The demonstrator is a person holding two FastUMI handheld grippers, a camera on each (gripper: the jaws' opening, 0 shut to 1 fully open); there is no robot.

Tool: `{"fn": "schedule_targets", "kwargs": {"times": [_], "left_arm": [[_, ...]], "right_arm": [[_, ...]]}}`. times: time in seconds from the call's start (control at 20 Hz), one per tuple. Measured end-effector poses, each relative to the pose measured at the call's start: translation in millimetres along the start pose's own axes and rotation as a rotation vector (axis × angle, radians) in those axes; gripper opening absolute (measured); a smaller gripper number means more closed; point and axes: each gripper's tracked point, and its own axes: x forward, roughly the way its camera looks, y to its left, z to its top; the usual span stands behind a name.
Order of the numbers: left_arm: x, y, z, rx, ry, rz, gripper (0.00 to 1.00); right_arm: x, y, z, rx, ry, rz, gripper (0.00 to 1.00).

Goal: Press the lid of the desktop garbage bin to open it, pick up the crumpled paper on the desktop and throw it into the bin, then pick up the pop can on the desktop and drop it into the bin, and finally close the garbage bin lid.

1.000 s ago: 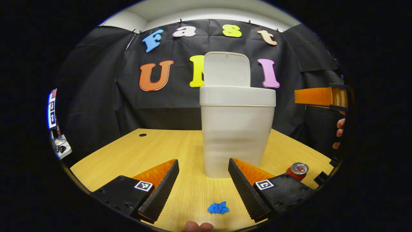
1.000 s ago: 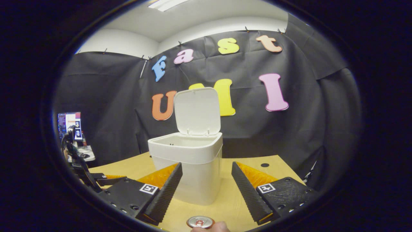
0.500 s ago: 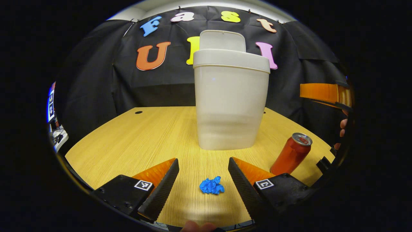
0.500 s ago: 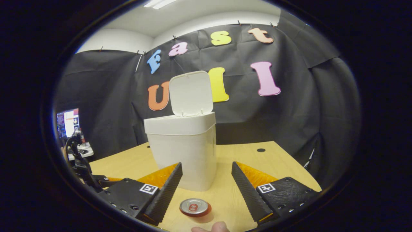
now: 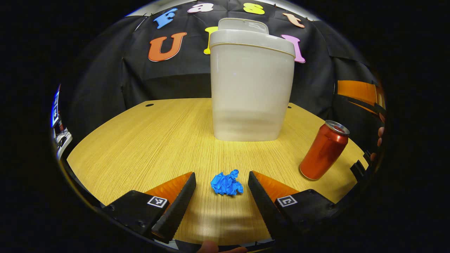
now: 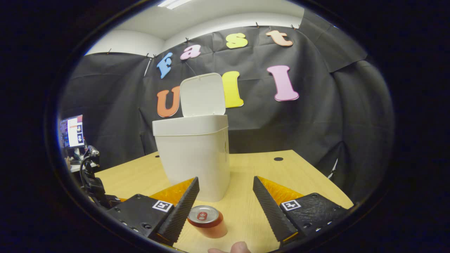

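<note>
In the left gripper view, the left gripper hung low over the wooden table with its jaws spread wide, holding nothing. The crumpled paper — a small blue wad — lay on the table between the two fingertips, touching neither finger. Beyond it stood the white bin, upright near the middle of the table, with its lid raised behind the rim. A red can stood upright to the right of the paper, well apart from it and nearer the table's edge. At the far right edge of that view, part of the other gripper showed, with fingers of the hand that held it just below.

In the right gripper view, the right gripper also had its jaws wide apart and empty. The can stood on the table below and between the fingers, closer to the finger on the left of the view, though whether it touched that finger could not be told. The bin stood just behind the can, its lid tipped up and open — the inside was hidden from this angle. A fingertip showed at the bottom edge.
</note>
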Motion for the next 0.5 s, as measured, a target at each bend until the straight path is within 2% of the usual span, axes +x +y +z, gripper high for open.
{"fn": "schedule_targets", "kwargs": {"times": [0.3,0.35,0.4,0.5], "left_arm": [[3,2,-7,0.004,0.032,0.009,0.81],[3,1,-9,0.006,0.036,0.007,0.87],[4,1,-11,0.008,0.042,0.006,0.78],[4,3,-14,0.008,0.054,0.016,0.71]], "right_arm": [[-1,3,-12,-0.003,0.007,-0.008,0.93],[-2,3,-13,-0.005,0.007,-0.011,0.93],[-2,2,-15,-0.007,0.009,-0.013,0.96],[-4,3,-21,-0.007,0.019,-0.008,0.93]]}}
